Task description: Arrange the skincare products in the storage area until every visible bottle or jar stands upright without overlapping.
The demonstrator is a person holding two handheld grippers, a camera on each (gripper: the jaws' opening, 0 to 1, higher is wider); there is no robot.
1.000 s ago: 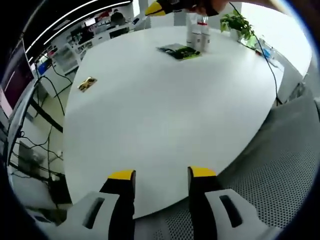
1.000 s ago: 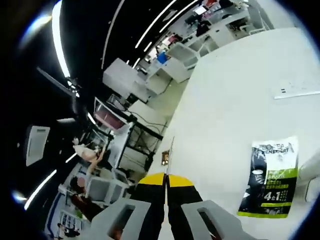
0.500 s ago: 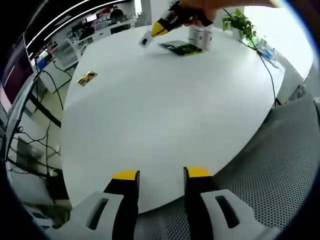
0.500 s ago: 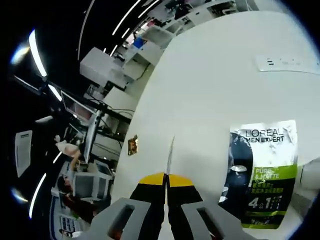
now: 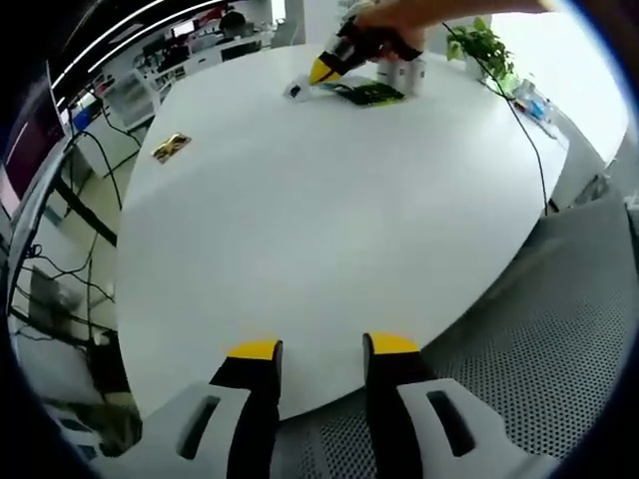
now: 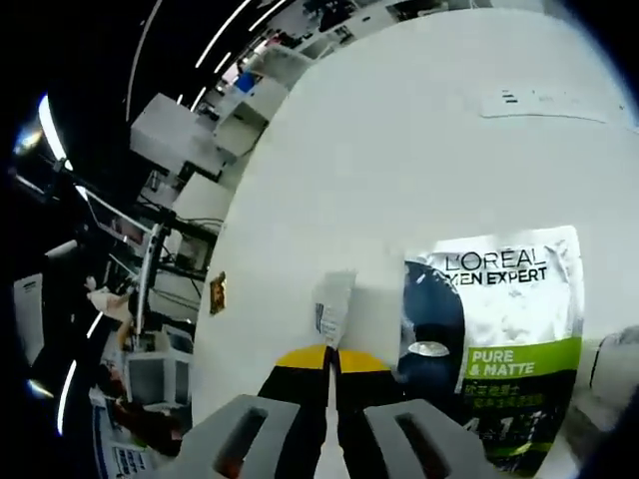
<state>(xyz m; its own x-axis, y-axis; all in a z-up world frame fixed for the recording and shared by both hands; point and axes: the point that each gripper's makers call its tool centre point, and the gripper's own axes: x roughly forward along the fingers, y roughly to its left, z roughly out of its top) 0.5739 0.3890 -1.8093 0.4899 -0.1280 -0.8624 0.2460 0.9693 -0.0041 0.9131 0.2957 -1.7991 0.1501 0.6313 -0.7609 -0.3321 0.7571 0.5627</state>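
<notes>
Left gripper [image 5: 318, 347]: jaws spread, nothing between, hung over near edge of white table [image 5: 329, 220].
Right gripper [image 6: 330, 357]: jaws pressed together, pinched small white sachet [image 6: 332, 302] at its lower edge, low over table.
Green-black pouch [image 6: 496, 329]: lay flat just right of sachet.
Gold packet [image 5: 172, 147]: flat, left side, well apart.
Bottles [image 5: 403, 72]: 2 white, upright, far end beside pouch.
Plant [image 5: 482, 45]: far edge.

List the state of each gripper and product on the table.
Left gripper: open, empty, above the table edge.
Right gripper: shut on a small sachet.
Green pouch: lying flat.
Bottles: upright, beside the pouch.
Gold packet: lying flat, apart.
</notes>
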